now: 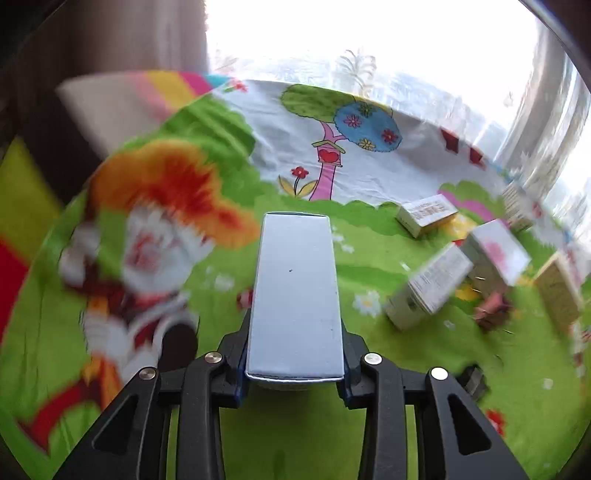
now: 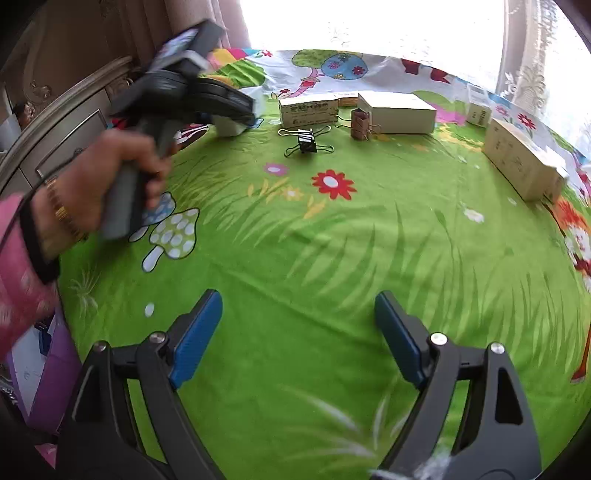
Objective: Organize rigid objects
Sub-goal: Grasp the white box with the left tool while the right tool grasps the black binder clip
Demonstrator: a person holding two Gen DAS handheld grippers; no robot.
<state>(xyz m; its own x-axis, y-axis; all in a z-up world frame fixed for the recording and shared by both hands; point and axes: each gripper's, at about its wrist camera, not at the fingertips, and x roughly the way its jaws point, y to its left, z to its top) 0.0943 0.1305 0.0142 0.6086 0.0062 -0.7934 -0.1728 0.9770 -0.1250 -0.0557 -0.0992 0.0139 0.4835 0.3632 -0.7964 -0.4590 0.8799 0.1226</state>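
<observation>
Blown-out window [image 1: 369, 33] backlight; motion blur in left view; fisheye bending edges.

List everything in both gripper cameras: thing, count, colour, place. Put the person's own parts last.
held box: one, white, clamped between the left gripper's jaws
boxes: at least five, white and cream, grouped at the far side of the cloth
black binder clips: a small cluster, black with wire handles, in front of the printed box
brown binder clip: one, standing between the printed box and the big white box
cloth: one, green with cartoon flowers and mushrooms, covering the surface
curtain: pale lace, at the bright window behind
left gripper: black, blue pads, shut on the held box
right gripper: black, blue pads, open, empty, above the cloth
hand: one, pink sleeve, gripping the left gripper's handle
</observation>
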